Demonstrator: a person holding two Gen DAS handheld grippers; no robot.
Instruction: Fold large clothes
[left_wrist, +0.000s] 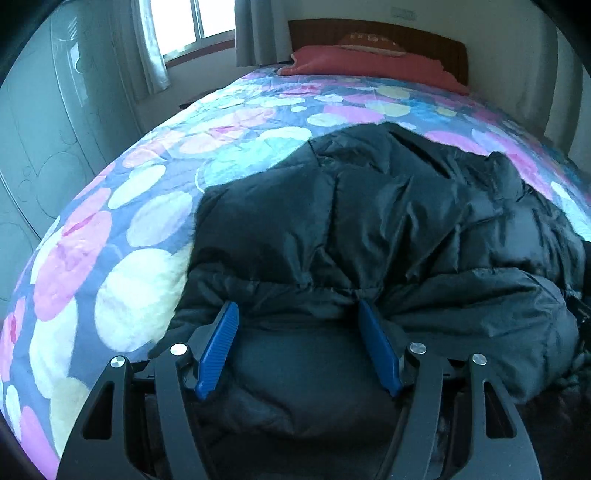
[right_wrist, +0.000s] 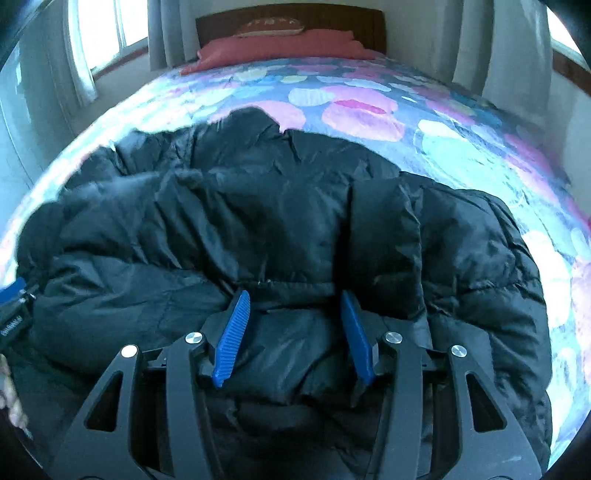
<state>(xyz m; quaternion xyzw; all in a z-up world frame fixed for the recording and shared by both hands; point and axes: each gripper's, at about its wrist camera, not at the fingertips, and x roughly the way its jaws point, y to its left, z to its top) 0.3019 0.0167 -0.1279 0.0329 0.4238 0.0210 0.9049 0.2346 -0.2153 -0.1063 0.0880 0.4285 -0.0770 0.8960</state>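
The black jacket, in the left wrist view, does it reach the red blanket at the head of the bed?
No, a wide stretch of the spotted bedcover lies bare between the black jacket and the red blanket.

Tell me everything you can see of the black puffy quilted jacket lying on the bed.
The black puffy quilted jacket is shiny, nylon-looking and stitched into padded panels. It lies crumpled in thick folds on the circle-patterned bedspread, at the near end of the bed. A bulge of it sits between the blue pads of the left gripper and another between those of the right gripper; both look clamped on the padding. A zipper or sleeves cannot be made out.
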